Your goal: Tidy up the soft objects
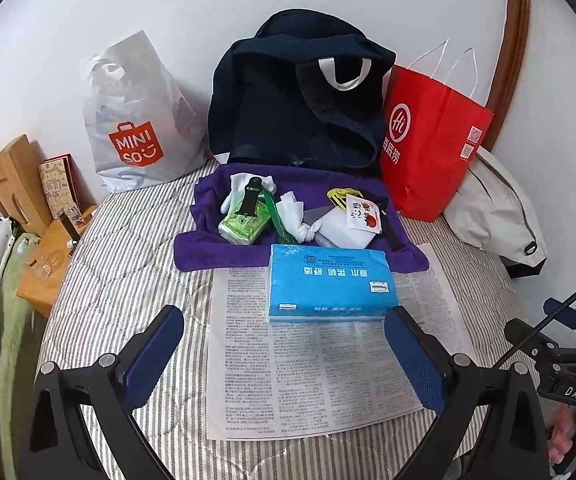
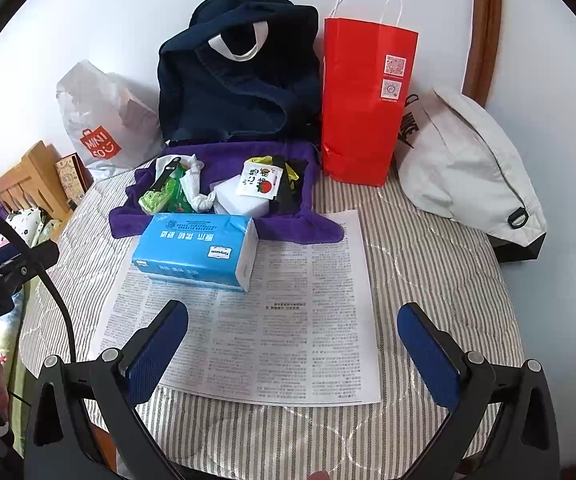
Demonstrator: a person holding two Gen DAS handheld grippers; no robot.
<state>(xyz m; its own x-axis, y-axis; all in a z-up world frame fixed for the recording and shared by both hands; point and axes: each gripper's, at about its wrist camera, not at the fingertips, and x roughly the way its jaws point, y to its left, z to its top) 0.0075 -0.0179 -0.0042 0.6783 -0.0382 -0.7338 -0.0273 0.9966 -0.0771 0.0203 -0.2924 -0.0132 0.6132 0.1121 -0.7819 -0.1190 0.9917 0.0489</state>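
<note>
A blue tissue pack (image 1: 330, 282) (image 2: 198, 250) lies on a newspaper sheet (image 1: 320, 380) (image 2: 288, 320) on the striped bed. Behind it a purple towel (image 1: 204, 248) (image 2: 296, 224) carries a green tissue packet (image 1: 244, 224) (image 2: 160, 196), crumpled white cloth (image 1: 294, 216) (image 2: 196, 188), a white sponge block (image 1: 346, 232) (image 2: 240, 200) with a small card on it, and dark and yellow bits. My left gripper (image 1: 284, 316) is open, just short of the blue pack. My right gripper (image 2: 292, 312) is open and empty above the newspaper.
Against the wall stand a white Miniso bag (image 1: 136, 120) (image 2: 100, 120), a dark navy tote (image 1: 300, 96) (image 2: 240, 76), a red paper bag (image 1: 432, 140) (image 2: 364, 100) and a pale grey bag (image 1: 496, 212) (image 2: 464, 160). A wooden headboard and shelf (image 1: 48, 248) are at left.
</note>
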